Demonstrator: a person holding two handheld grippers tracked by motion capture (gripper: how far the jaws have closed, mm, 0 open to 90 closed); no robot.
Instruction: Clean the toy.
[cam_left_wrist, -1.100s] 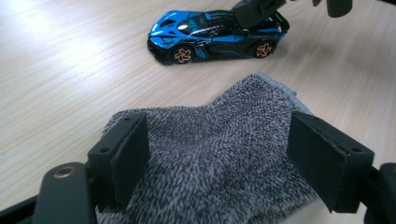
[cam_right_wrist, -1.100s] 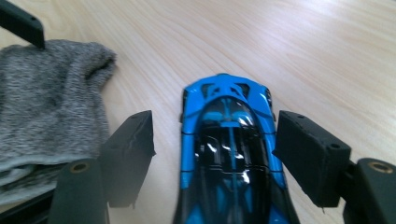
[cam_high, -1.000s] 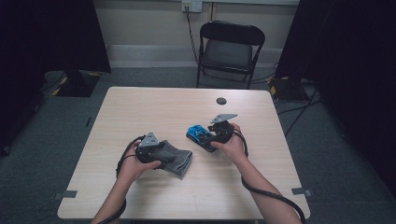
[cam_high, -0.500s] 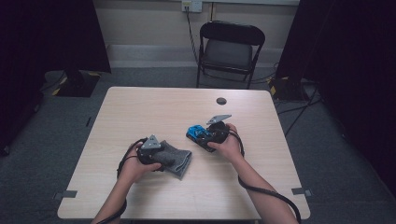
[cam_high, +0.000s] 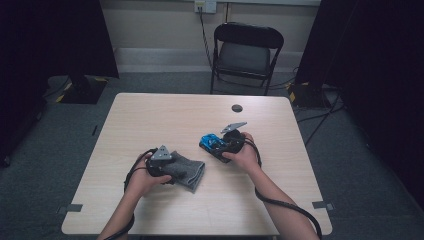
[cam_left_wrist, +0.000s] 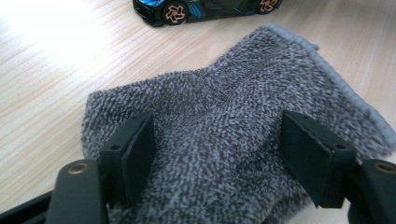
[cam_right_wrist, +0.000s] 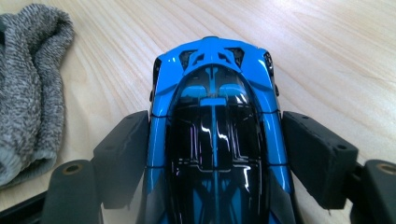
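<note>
Right tool (cam_right_wrist: 212, 154) straddles the blue toy car (cam_right_wrist: 215, 116), jaws flanking its sides.

Glossy plastic toy car (cam_right_wrist: 215, 135), rough grey terry cloth (cam_left_wrist: 233, 140), matt wood-grain table (cam_high: 165, 120).

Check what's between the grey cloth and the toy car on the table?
Nothing: in the high view a short strip of bare table separates the cloth from the car. The left gripper view shows the same bare wood between them.
</note>
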